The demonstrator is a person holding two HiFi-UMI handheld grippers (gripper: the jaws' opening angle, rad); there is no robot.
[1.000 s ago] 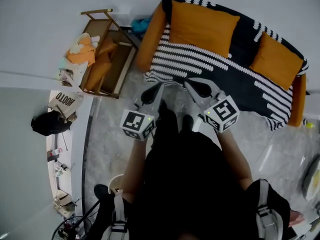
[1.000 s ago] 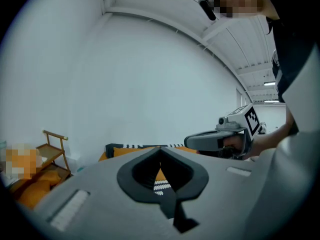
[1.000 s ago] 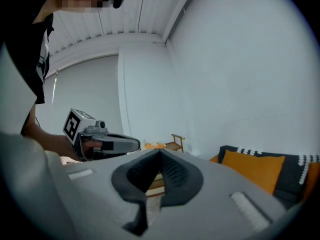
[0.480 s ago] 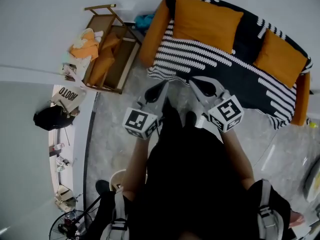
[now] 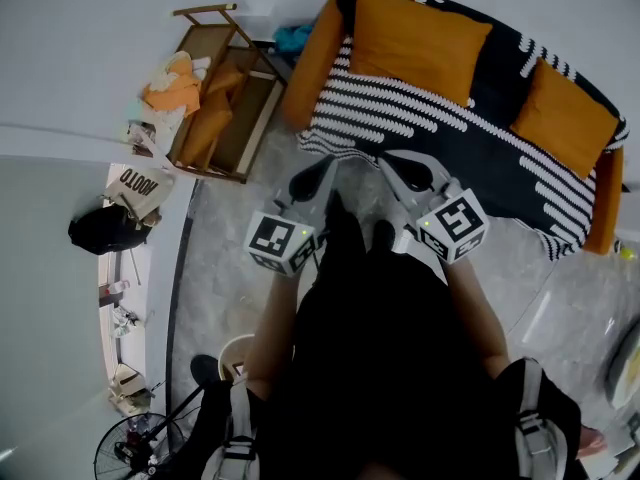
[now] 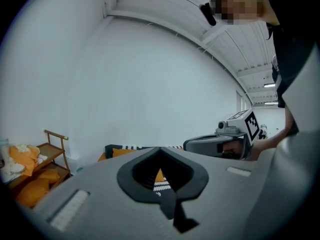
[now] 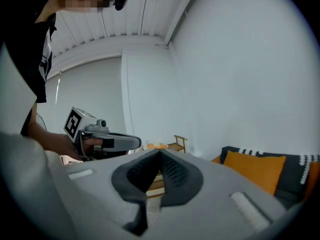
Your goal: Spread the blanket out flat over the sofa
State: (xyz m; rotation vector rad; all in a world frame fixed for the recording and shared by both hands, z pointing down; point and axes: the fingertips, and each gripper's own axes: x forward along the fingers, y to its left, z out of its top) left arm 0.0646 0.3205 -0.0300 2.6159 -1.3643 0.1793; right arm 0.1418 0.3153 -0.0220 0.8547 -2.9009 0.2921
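A black blanket (image 5: 430,128) with white stripes lies spread over the orange sofa (image 5: 310,63). Two orange cushions (image 5: 418,43) (image 5: 570,118) lean against its back. I stand on the floor in front of the sofa with both grippers held side by side near its front edge. My left gripper (image 5: 320,171) is shut, with nothing between its jaws. My right gripper (image 5: 396,164) is also shut and holds nothing. In the left gripper view the closed jaws (image 6: 160,149) point at the sofa. The right gripper view shows a cushion (image 7: 255,169) at the right.
A wooden shelf trolley (image 5: 215,93) with orange cushions and clothes stands left of the sofa by the wall. A paper bag (image 5: 135,183) and a black bag (image 5: 105,230) sit further left. A white bucket (image 5: 238,353) and a fan (image 5: 140,453) are near my feet.
Both grippers keep their place and stay shut. Only the head view has shifted a little.
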